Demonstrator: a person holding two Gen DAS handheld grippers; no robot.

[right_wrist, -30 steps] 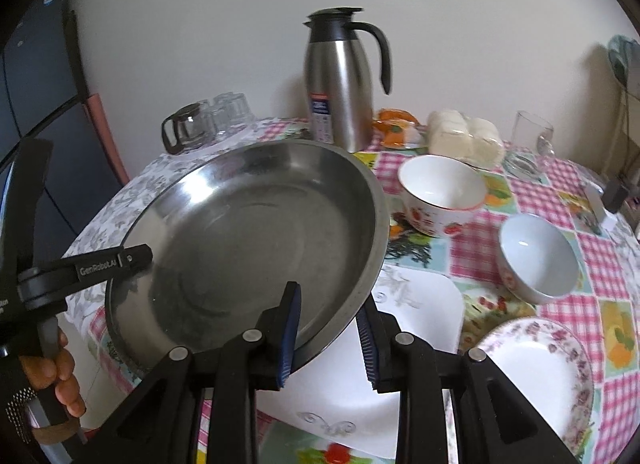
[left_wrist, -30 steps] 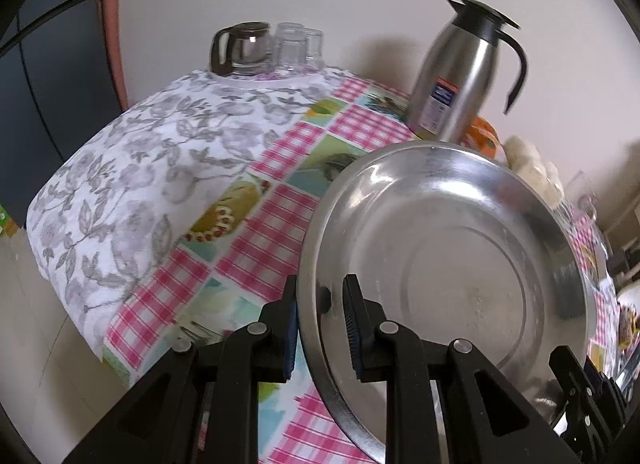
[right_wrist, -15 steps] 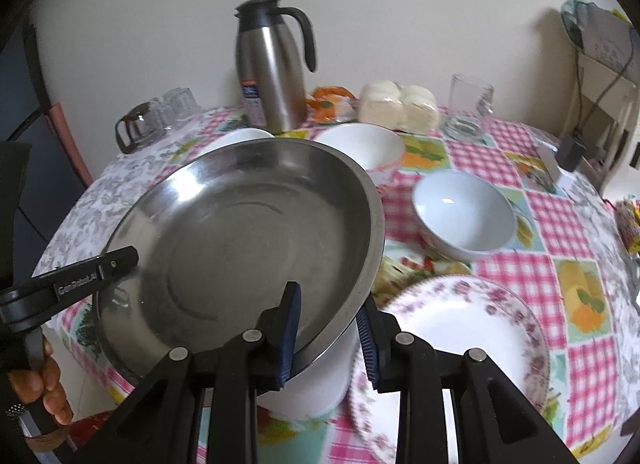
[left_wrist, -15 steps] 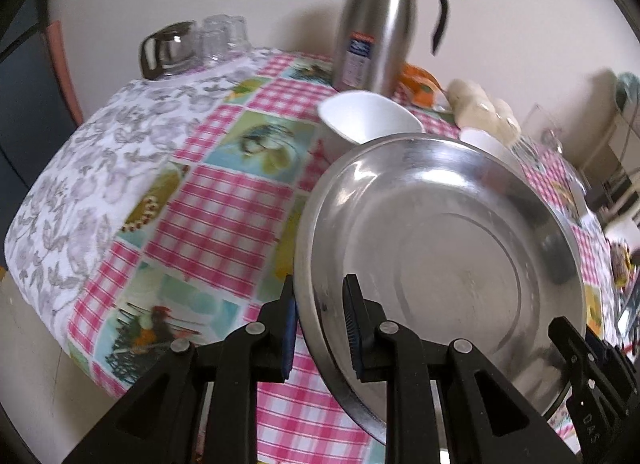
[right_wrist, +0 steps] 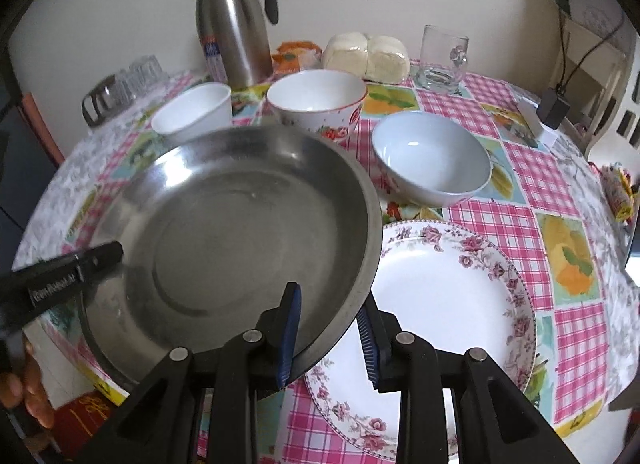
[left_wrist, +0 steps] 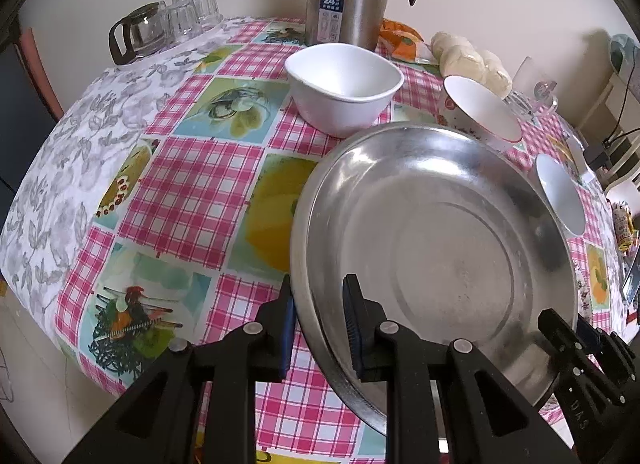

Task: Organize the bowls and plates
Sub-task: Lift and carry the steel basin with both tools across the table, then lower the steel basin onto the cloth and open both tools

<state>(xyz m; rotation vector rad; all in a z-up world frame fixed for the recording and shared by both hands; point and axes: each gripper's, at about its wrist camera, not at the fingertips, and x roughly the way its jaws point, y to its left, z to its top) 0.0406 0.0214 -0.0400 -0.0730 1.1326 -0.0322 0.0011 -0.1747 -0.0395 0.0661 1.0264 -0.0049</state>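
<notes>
Both grippers clamp the round stainless-steel plate (right_wrist: 240, 232): left gripper (left_wrist: 318, 324) nips its nine o'clock rim, right gripper (right_wrist: 330, 338) its five o'clock rim, above the floral-rimmed white plate (right_wrist: 448, 288) at three o'clock.

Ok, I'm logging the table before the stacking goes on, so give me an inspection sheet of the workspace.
Surface: round table, pink check cloth.
Job's things: steel pan held by its rim between both claws; floral plate flat, partly under the pan's edge; three empty bowls behind.
Clutter: steel flask, glass mug, wrapped buns, glass pot and tumblers.
Grippers: left claw shut on the pan's rim; right claw also on it.
Cables: black cord at the right edge.
Surroundings: plain wall; white unit at right.
</notes>
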